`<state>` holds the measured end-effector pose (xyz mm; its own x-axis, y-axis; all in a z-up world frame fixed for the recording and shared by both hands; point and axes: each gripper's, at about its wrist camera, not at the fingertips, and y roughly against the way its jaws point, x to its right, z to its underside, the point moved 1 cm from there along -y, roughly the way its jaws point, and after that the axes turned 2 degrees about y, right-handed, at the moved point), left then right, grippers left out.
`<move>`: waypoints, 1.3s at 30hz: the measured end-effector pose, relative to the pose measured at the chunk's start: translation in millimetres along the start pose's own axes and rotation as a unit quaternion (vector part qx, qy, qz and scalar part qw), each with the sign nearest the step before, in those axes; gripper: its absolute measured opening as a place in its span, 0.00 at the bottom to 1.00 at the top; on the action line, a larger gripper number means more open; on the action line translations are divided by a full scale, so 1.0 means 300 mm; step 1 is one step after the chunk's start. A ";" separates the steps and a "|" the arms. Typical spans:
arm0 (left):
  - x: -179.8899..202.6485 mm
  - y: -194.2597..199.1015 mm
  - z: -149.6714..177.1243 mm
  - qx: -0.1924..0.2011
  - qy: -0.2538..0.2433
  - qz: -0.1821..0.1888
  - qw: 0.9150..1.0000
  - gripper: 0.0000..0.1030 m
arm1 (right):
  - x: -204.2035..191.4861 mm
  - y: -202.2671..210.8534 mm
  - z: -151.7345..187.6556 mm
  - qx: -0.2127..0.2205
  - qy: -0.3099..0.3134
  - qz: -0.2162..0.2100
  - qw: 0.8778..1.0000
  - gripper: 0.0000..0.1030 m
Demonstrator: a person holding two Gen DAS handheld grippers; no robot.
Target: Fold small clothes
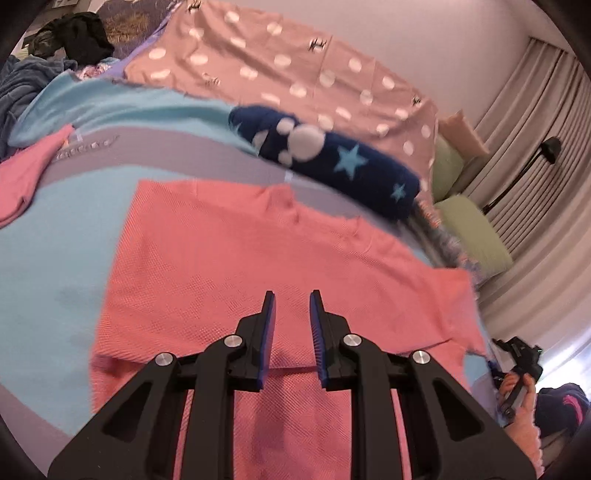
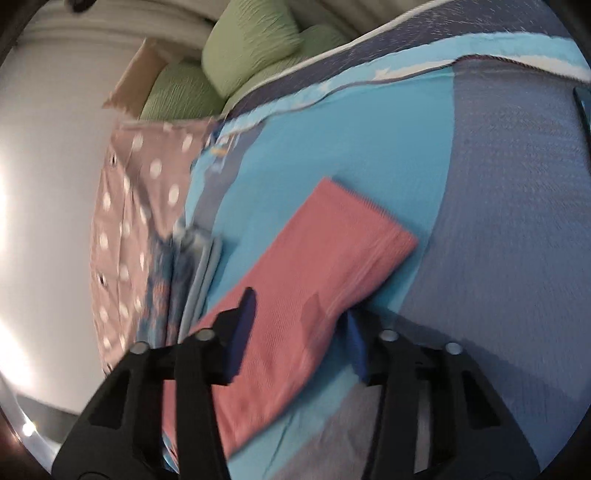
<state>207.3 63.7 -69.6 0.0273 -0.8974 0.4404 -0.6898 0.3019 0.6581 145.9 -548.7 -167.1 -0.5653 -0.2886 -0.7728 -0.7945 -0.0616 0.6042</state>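
Two handheld grippers over a pink garment spread on a bed.

The left gripper hovers above the pink garment, fingers slightly apart, holding nothing. The right gripper has fingers wide apart astride a folded part of it, on the blue-and-grey bedspread.

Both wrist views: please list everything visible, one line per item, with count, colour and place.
Garment: one, coral pink, flat on the bedspread under both claws.
Rolled item: one, navy with stars and white dots, beyond the garment.
Pink cloth: one, far left.
Bedspread: one, light blue and grey.
Dotted fabric: one, dusty pink with white spots, along the wall.
Pillows: at least three, green, at the bed's end.
Dark clothes: one pile, far corner.
Curtains: beige.
Left claw: black, open.
Right claw: black, open, straddling the garment.
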 end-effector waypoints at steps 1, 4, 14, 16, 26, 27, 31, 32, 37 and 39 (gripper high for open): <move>-0.008 -0.027 0.008 -0.001 -0.007 -0.023 1.000 0.20 | 0.008 -0.015 -0.014 0.004 -0.010 -0.001 1.000 0.20; -0.071 -0.070 0.033 -0.020 0.016 -0.030 0.999 0.19 | 0.061 -0.035 -0.055 -0.007 -0.032 -0.016 0.999 0.07; -0.136 -0.042 0.039 -0.001 0.066 -0.005 0.998 0.11 | -0.267 0.083 0.059 -0.032 0.099 -0.167 0.980 0.06; -0.152 -0.016 0.047 0.014 0.074 -0.034 0.997 0.09 | -0.393 0.097 0.139 -0.048 0.148 -0.194 0.969 0.06; -0.214 0.009 0.037 0.025 0.103 -0.072 0.992 0.04 | -0.774 0.082 0.645 -0.162 0.314 -0.273 0.895 0.06; -0.218 0.011 0.036 0.026 0.105 -0.071 0.992 0.04 | -0.798 0.074 0.709 -0.175 0.333 -0.277 0.884 0.06; -0.219 0.022 0.034 0.033 0.109 -0.059 0.992 0.03 | -0.844 0.053 0.922 -0.210 0.401 -0.271 0.850 0.06; -0.219 0.034 0.033 0.040 0.109 -0.035 0.993 0.03 | -0.843 0.040 0.968 -0.221 0.411 -0.267 0.843 0.06; -0.190 0.066 0.018 0.027 0.110 0.179 0.977 0.06 | -0.807 0.018 1.116 -0.246 0.455 -0.248 0.819 0.06; -0.166 0.059 0.023 0.010 0.103 0.225 0.969 0.21 | -0.778 0.030 1.175 -0.250 0.496 -0.236 0.797 0.07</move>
<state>188.7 111.5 -84.2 -0.1379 -0.5924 0.7938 -0.6794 0.6397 0.3594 192.4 -145.2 -49.8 0.4214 -0.7190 -0.5527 -0.5392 -0.6887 0.4848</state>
